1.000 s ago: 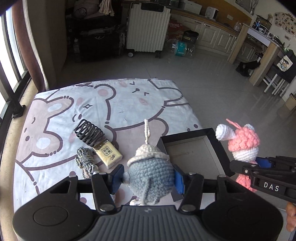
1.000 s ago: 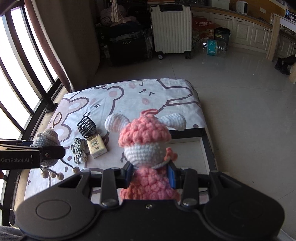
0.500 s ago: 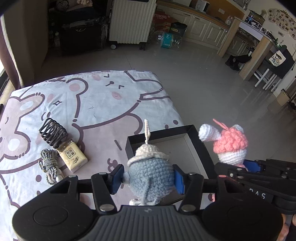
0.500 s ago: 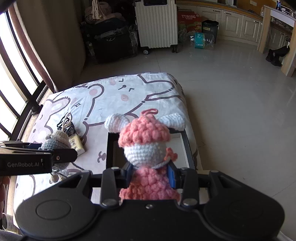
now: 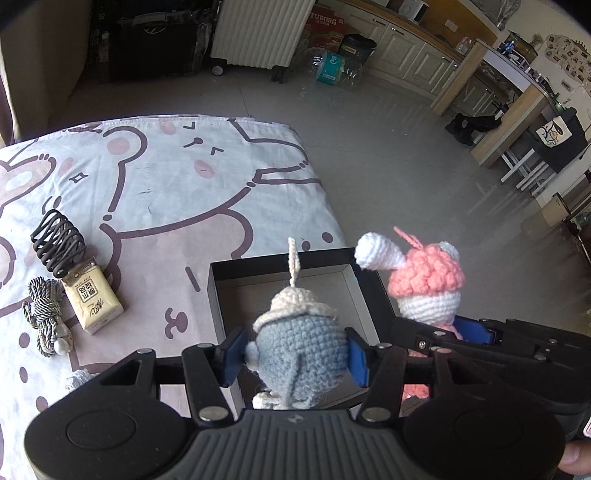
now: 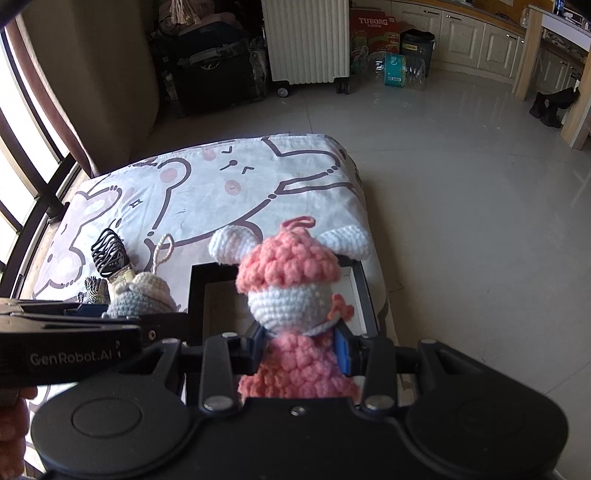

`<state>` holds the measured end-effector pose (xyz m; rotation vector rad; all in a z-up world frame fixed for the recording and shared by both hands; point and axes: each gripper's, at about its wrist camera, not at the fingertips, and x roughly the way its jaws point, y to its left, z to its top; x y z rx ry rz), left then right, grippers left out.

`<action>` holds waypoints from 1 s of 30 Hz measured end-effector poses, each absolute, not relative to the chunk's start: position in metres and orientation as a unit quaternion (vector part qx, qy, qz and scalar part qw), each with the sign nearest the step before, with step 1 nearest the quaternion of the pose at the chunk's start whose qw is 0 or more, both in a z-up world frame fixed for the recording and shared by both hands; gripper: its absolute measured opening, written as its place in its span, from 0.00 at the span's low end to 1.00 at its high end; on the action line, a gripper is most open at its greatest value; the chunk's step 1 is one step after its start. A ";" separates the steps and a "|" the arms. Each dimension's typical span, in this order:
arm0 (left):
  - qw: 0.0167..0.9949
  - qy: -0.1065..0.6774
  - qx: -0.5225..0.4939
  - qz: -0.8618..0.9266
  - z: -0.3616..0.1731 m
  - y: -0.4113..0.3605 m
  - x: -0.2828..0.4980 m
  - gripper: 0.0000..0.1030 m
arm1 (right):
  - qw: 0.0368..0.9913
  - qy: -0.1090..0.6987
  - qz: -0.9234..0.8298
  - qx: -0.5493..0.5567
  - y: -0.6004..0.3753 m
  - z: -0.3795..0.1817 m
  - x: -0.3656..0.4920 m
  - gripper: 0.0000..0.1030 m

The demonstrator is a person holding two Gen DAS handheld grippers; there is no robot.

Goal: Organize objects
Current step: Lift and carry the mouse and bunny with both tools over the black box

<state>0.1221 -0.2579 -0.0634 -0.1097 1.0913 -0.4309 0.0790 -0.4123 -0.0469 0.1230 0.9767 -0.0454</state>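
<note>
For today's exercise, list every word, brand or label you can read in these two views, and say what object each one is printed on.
"GenRobot.AI": side of the left gripper.
"TUBORG": red carton on the floor by the white suitcase.
Printed characters on the small beige packet on the bedsheet: too small to read.
Lettering on the teal pack on the floor: blurred, unreadable.

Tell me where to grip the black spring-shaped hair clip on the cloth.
Grip the black hair clip across its narrow width, at mid-length, coming from above. It lies flat on the cloth, its near end touching the tissue pack, so the long sides are free for the fingers.
</note>
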 end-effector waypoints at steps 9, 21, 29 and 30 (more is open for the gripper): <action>0.824 0.531 -0.062 -0.189 -0.085 -0.260 0.138 0.55 | 0.874 0.484 -0.033 0.039 -0.414 -0.058 0.098 0.38; 0.829 0.511 -0.104 -0.203 -0.095 -0.254 0.139 0.55 | 0.873 0.484 -0.037 0.041 -0.421 -0.064 0.107 0.38; 0.834 0.494 -0.121 -0.212 -0.091 -0.251 0.143 0.55 | 0.872 0.485 -0.040 0.043 -0.422 -0.068 0.110 0.38; 0.831 0.501 -0.120 -0.212 -0.093 -0.252 0.144 0.55 | 0.872 0.486 -0.041 0.044 -0.422 -0.069 0.110 0.38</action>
